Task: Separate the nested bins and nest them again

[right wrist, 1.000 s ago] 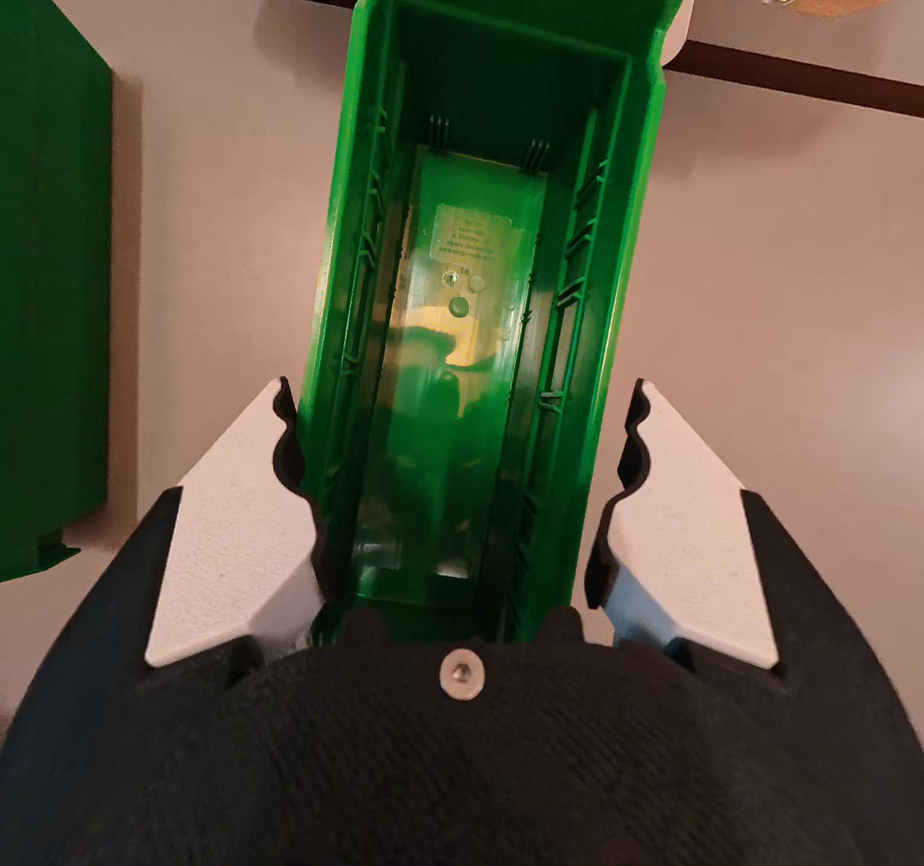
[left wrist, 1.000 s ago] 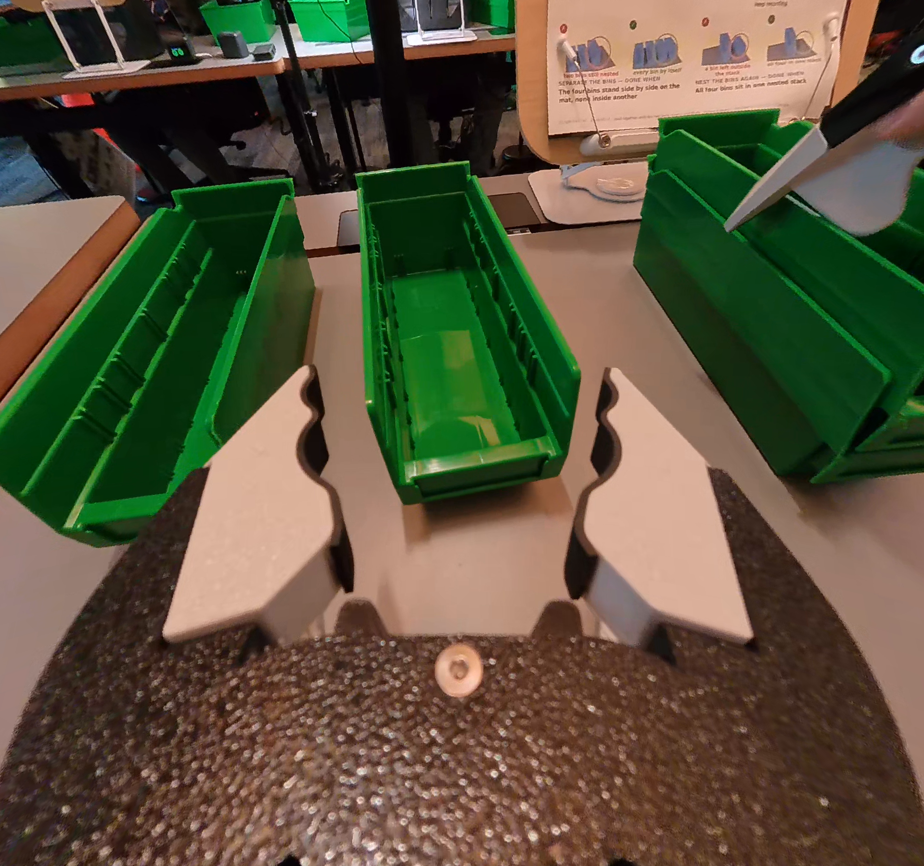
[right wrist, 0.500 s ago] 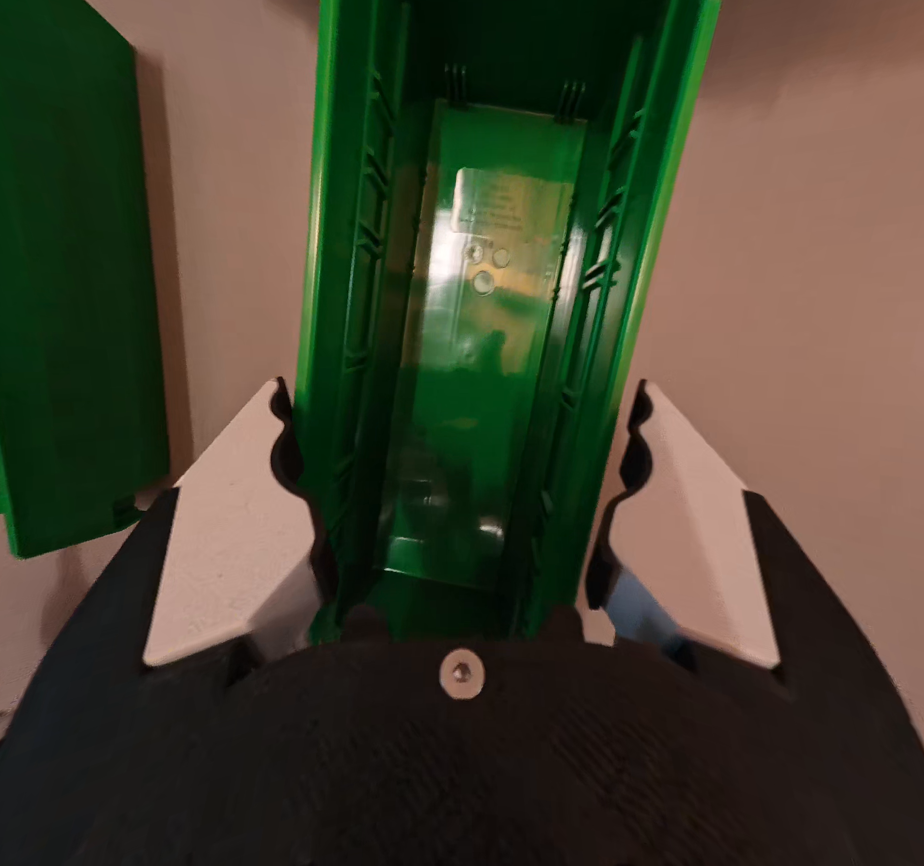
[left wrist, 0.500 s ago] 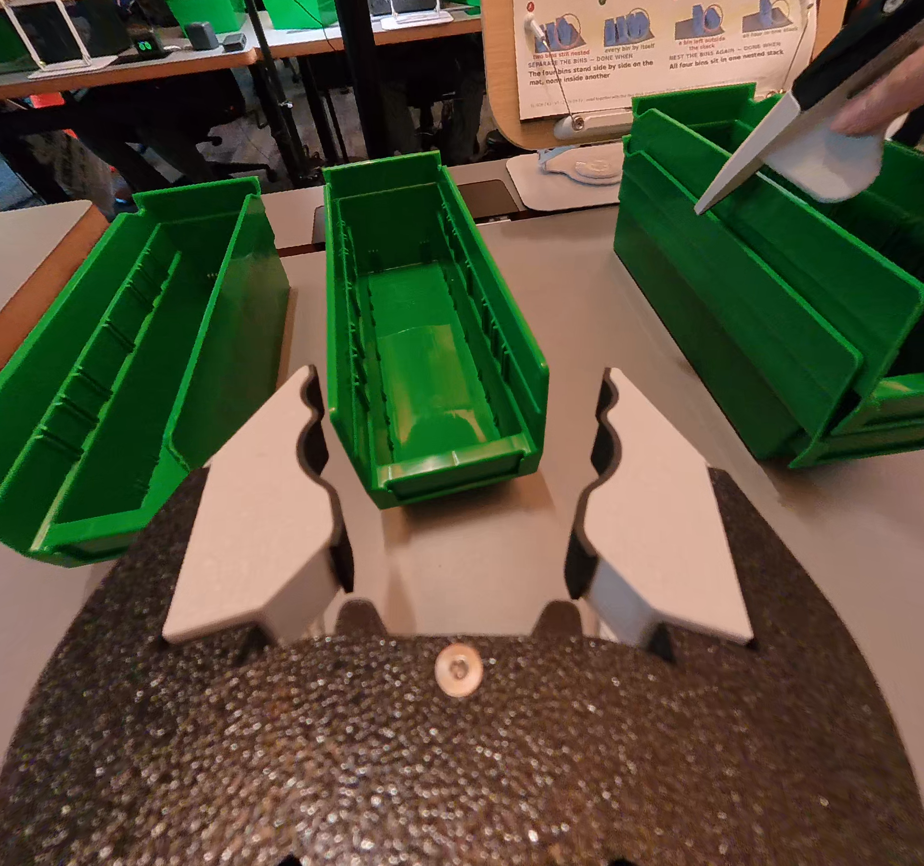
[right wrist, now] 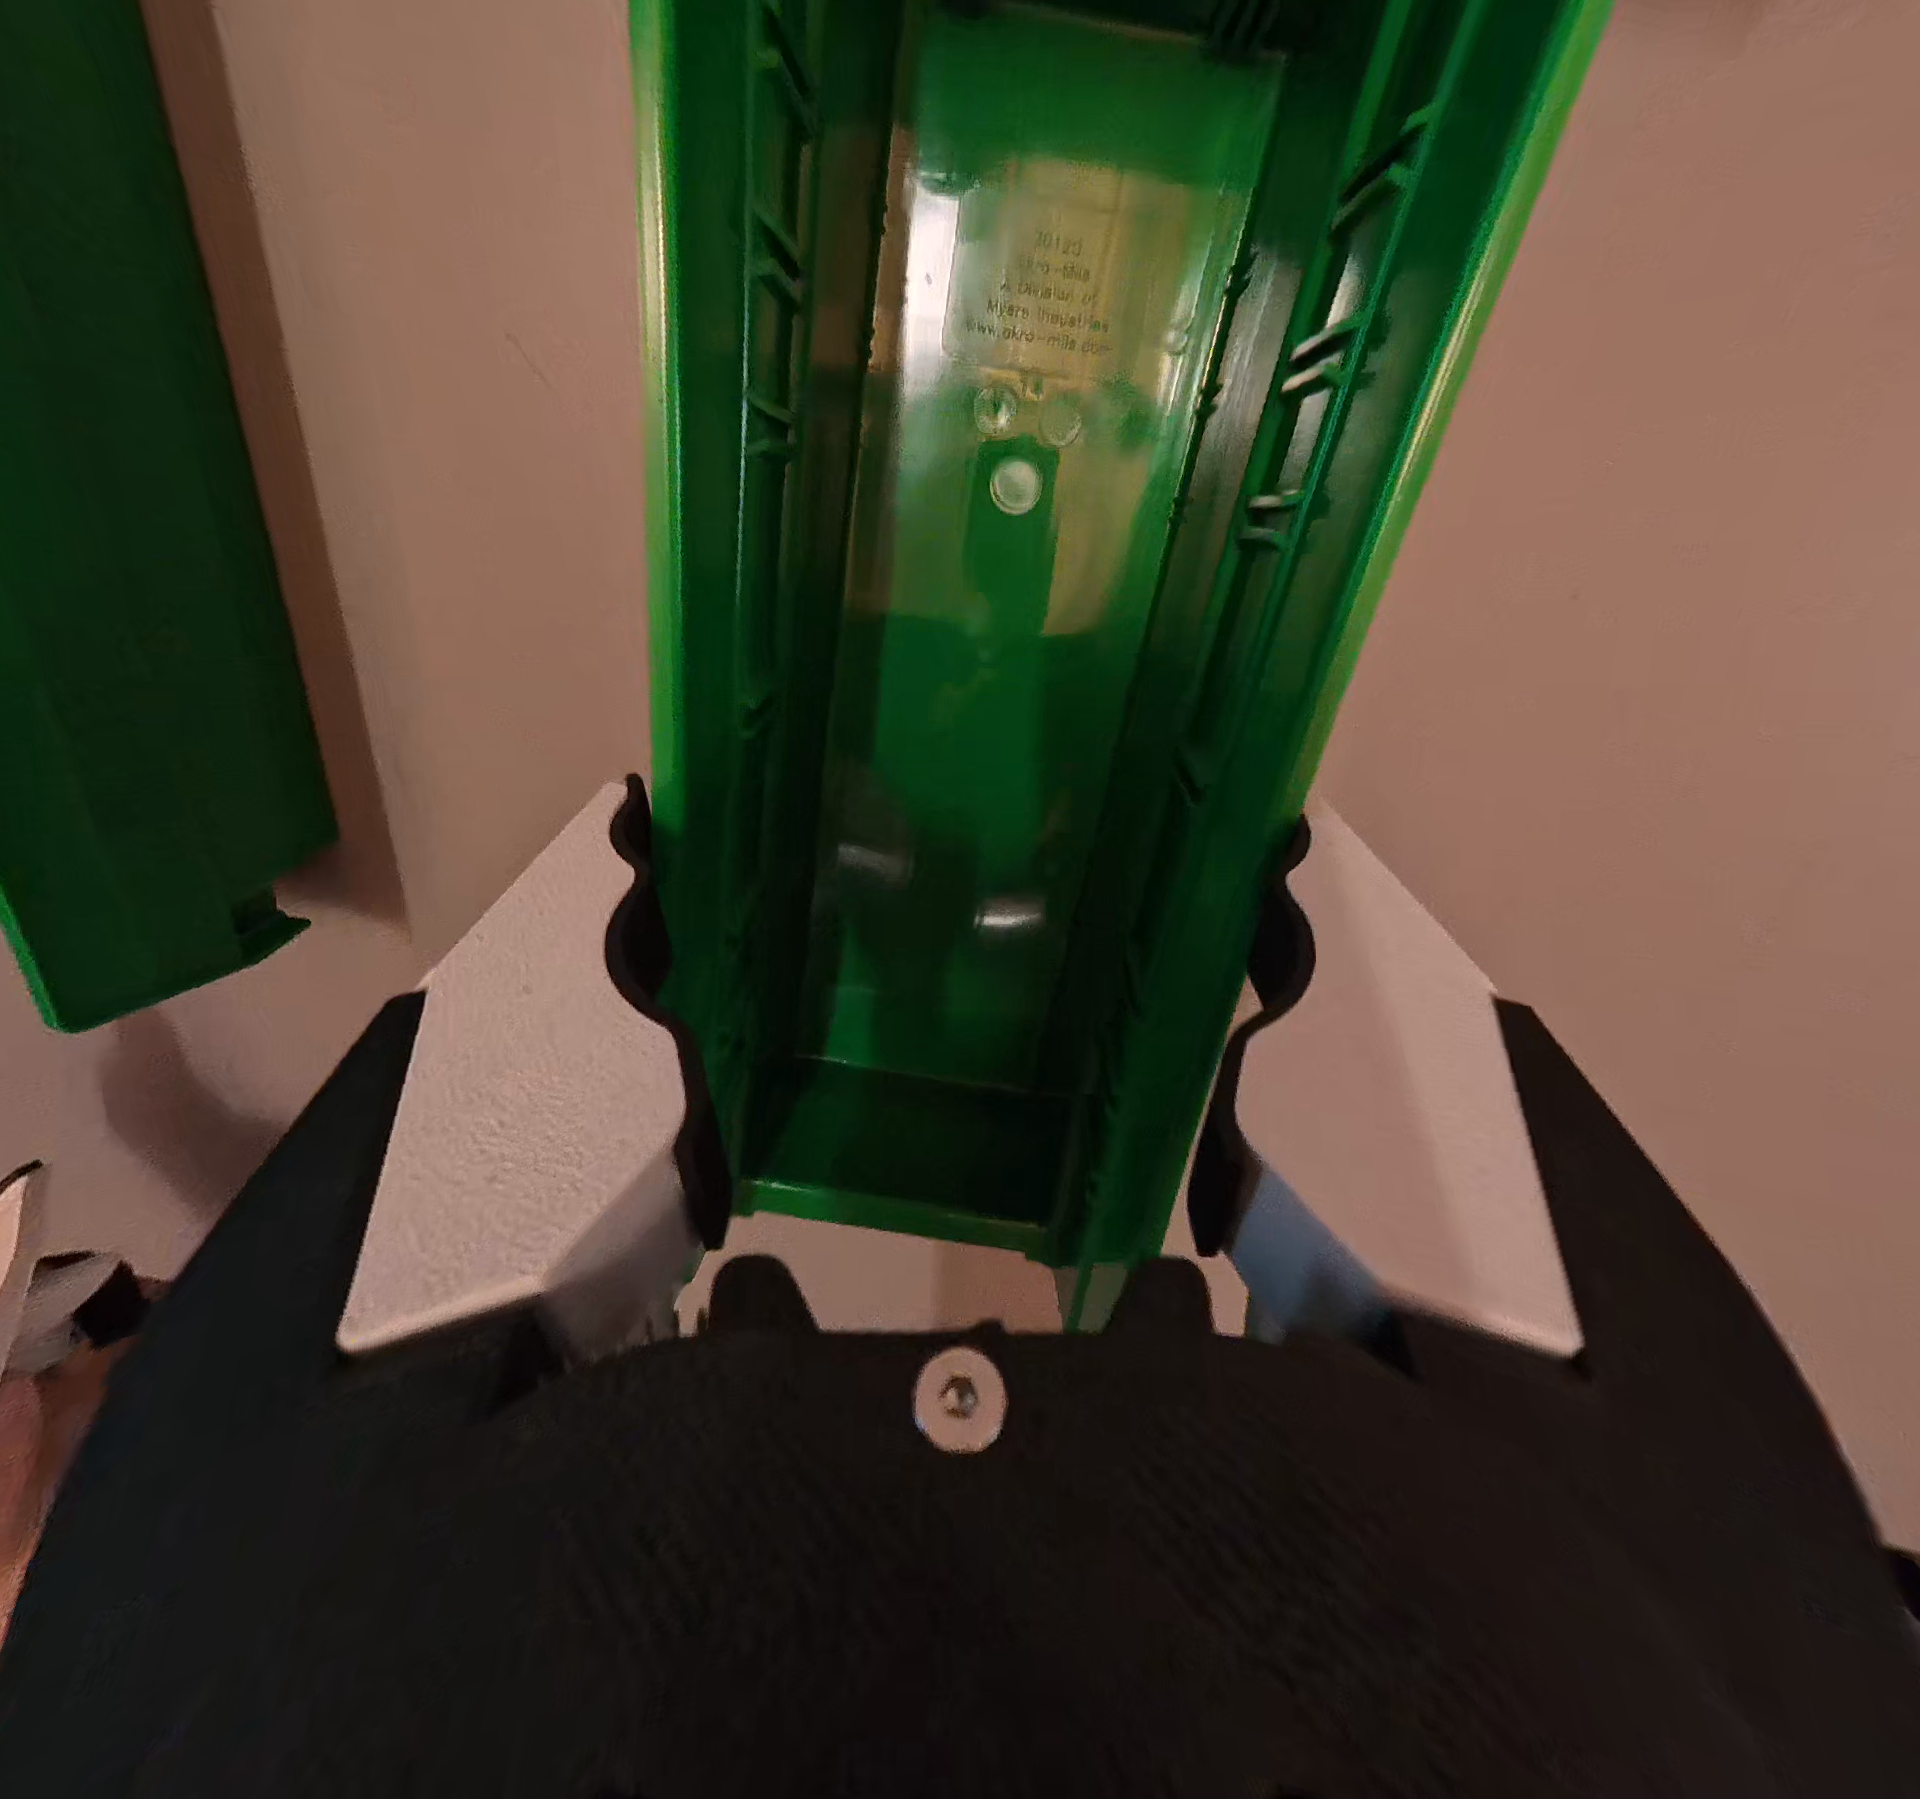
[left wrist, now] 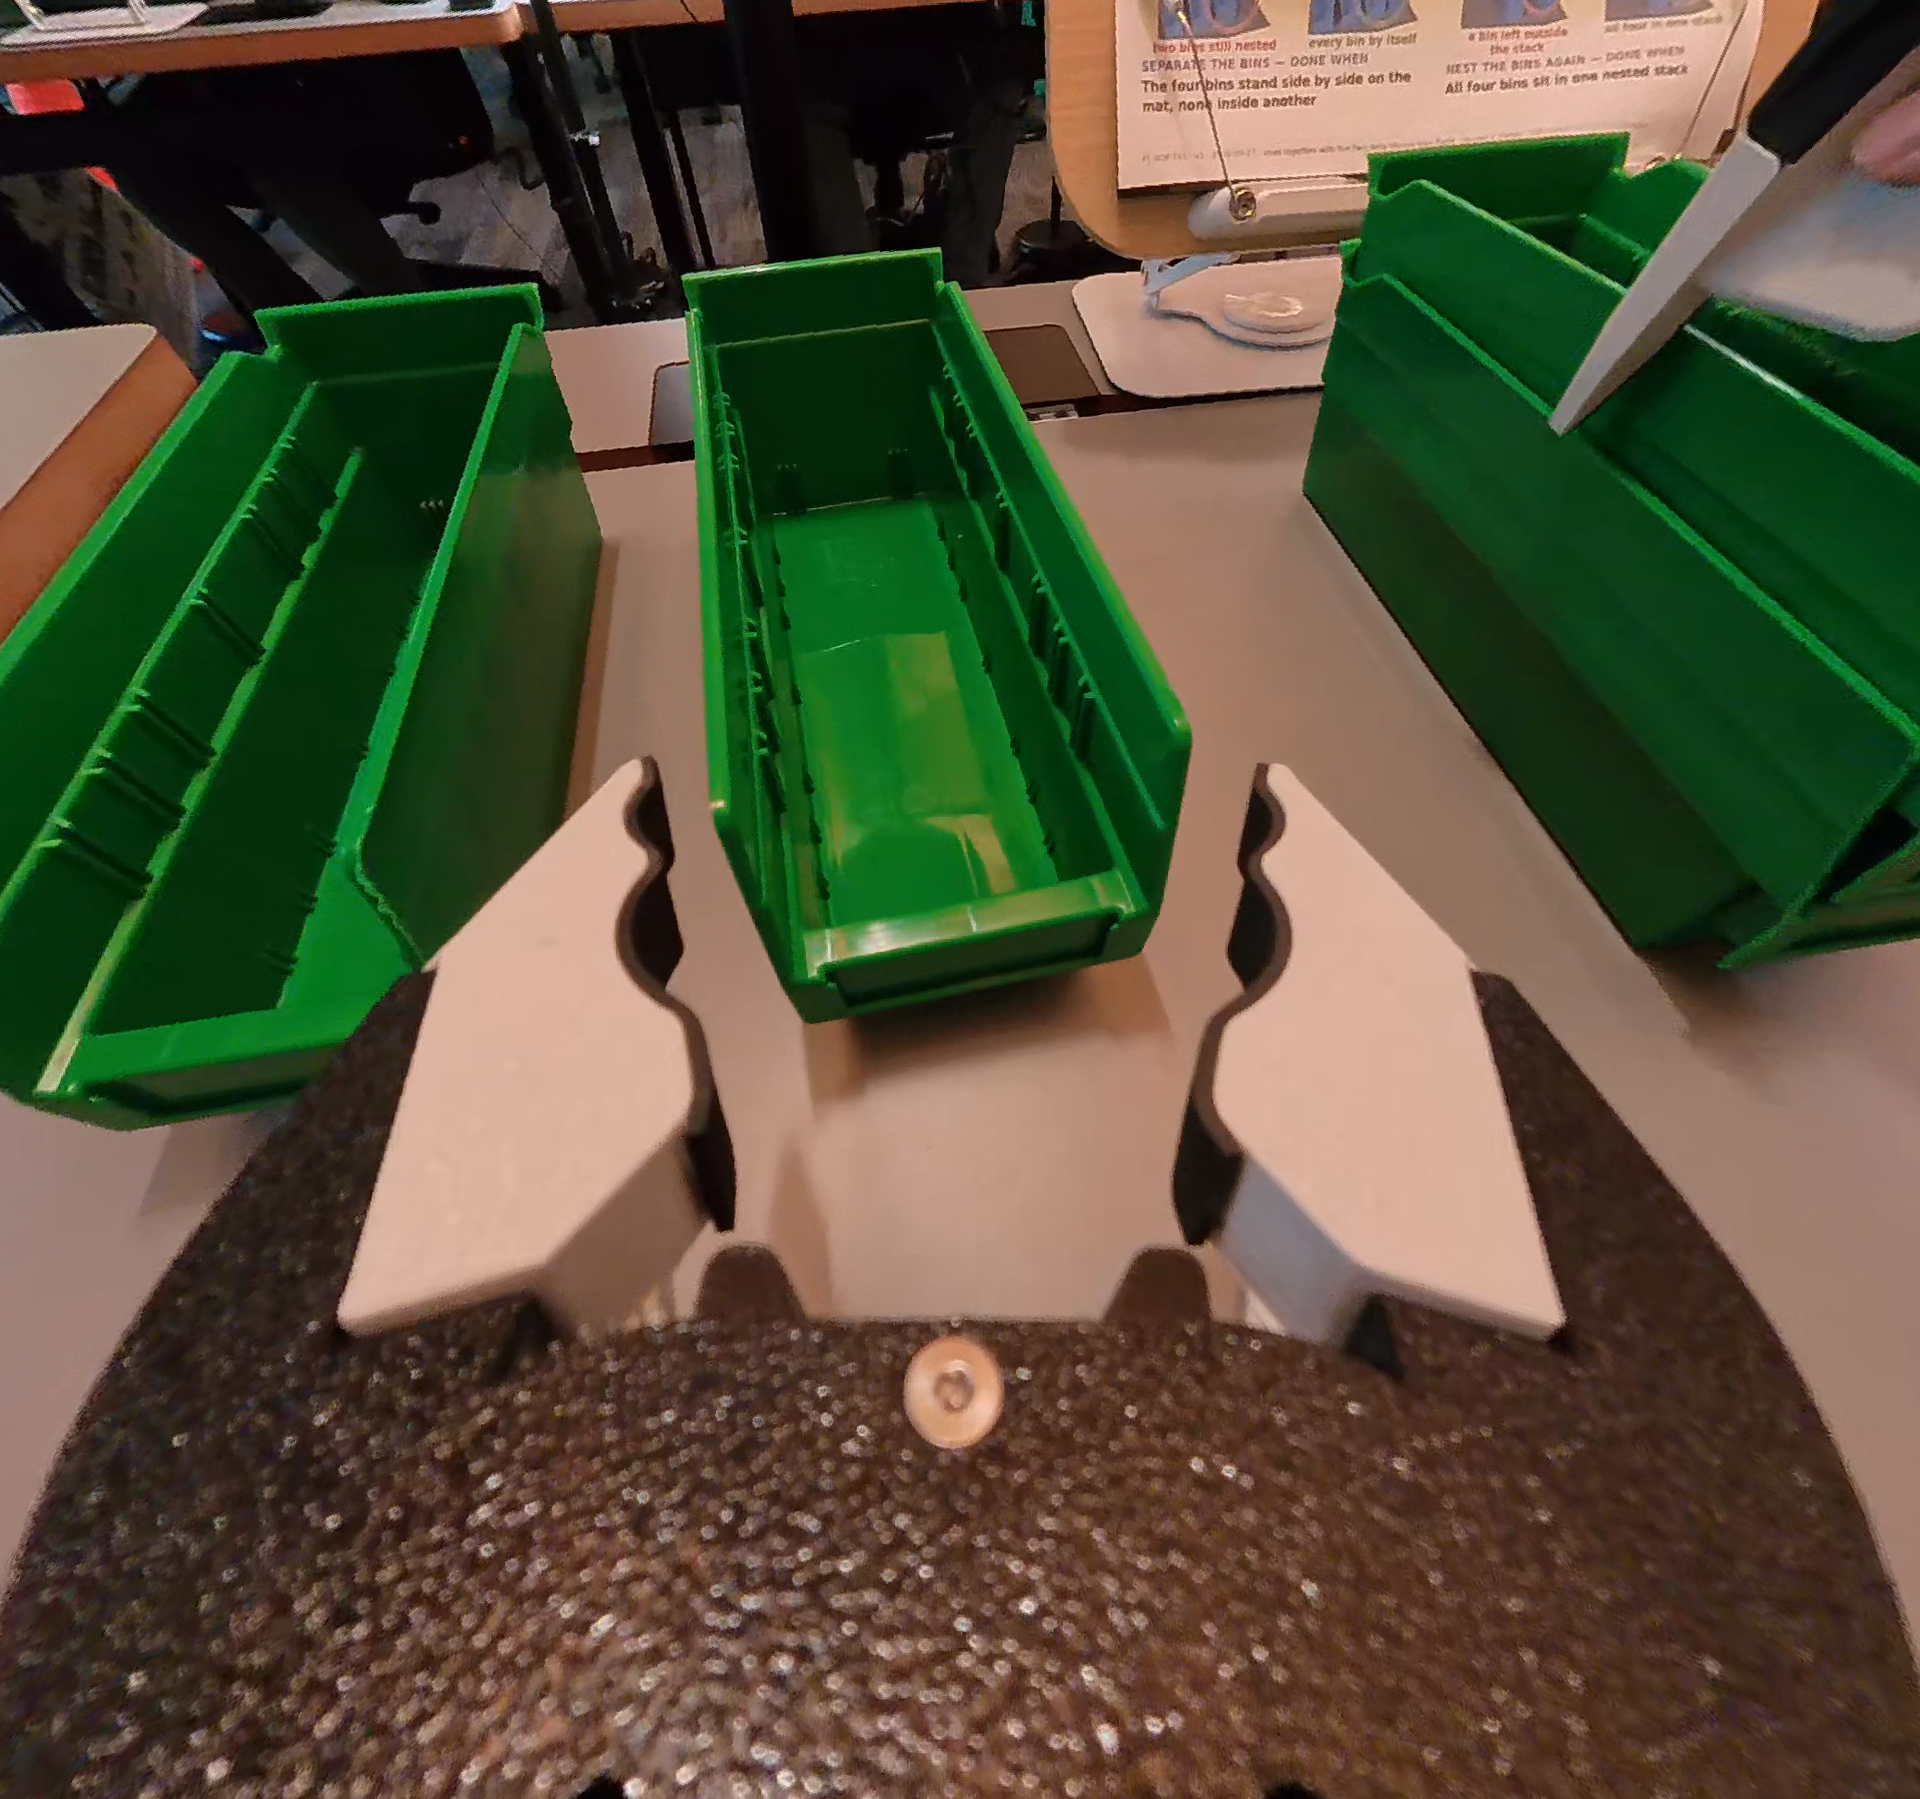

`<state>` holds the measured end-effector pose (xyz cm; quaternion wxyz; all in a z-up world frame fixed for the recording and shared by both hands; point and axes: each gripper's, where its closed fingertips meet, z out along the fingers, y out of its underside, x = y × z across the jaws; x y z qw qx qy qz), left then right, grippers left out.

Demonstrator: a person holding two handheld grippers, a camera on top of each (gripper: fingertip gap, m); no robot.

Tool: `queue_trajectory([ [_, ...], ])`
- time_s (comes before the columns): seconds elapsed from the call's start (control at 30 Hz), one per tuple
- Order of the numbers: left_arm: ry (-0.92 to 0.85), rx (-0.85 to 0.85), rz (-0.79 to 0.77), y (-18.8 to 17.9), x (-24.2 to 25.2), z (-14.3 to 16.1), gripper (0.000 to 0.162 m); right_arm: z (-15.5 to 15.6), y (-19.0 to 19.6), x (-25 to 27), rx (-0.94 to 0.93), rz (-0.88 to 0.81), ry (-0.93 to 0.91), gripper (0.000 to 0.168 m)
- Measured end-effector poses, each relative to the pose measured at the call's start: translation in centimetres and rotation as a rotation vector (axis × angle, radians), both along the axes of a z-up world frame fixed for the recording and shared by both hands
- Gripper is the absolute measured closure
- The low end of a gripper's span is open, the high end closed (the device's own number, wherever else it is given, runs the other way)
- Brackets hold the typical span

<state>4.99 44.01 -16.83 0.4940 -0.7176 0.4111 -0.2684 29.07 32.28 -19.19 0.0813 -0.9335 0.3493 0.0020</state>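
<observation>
Four green bins are showing in the left wrist view: a left bin [left wrist: 281,689] and a middle bin [left wrist: 935,669], each standing alone on the grey table [left wrist: 1299,710], and at the far right two more, an inner bin [left wrist: 1766,523] sitting inside an outer bin [left wrist: 1558,648] as one nested stack. There are two claws. All the bins are lying with their long axes running near to far, low open fronts pointing toward the near edge and tall back walls toward the far side, where one instruction board [left wrist: 1434,24] is standing.

The left claw [left wrist: 951,1001] is hovering just short of the middle bin's near end, fingers spread wide with nothing between them. The right claw [right wrist: 961,1011] is reaching down over the stack; its two fingers are sitting on either side of the inner bin's near end, the black pads [right wrist: 649,970] touching or almost touching the outer walls, so it is gripping or about to grip; I cannot tell which for certain. Another bin [right wrist: 135,502] is lying to its left.

Compared with a second ago, the inner bin's near end is sitting farther forward between the right fingers, and the gap at the right finger has closed. The left claw's view is sitting lower.
</observation>
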Motion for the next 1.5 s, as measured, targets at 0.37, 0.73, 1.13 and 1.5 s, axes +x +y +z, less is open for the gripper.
queue_trajectory([
  [0.37, 0.041, -0.016, -0.02, -0.2, 0.4, -0.9, 0.055, 0.8, -0.8, -0.6, -0.074, 0.086, 0.103, 0.064],
  [0.73, 0.054, 0.001, -0.046, -1.2, 1.4, -0.7, 0.055, 3.1, -2.4, 0.2, -0.087, 0.089, 0.102, 0.069],
  [1.13, 0.062, 0.022, -0.041, -1.5, 1.4, -0.4, 0.056, 4.0, -2.9, 1.2, -0.05, 0.097, 0.1, 0.07],
  [1.5, 0.063, 0.03, -0.048, -1.8, 1.8, -0.2, 0.056, 5.1, -2.9, 1.9, 0.025, 0.064, 0.095, 0.071],
])
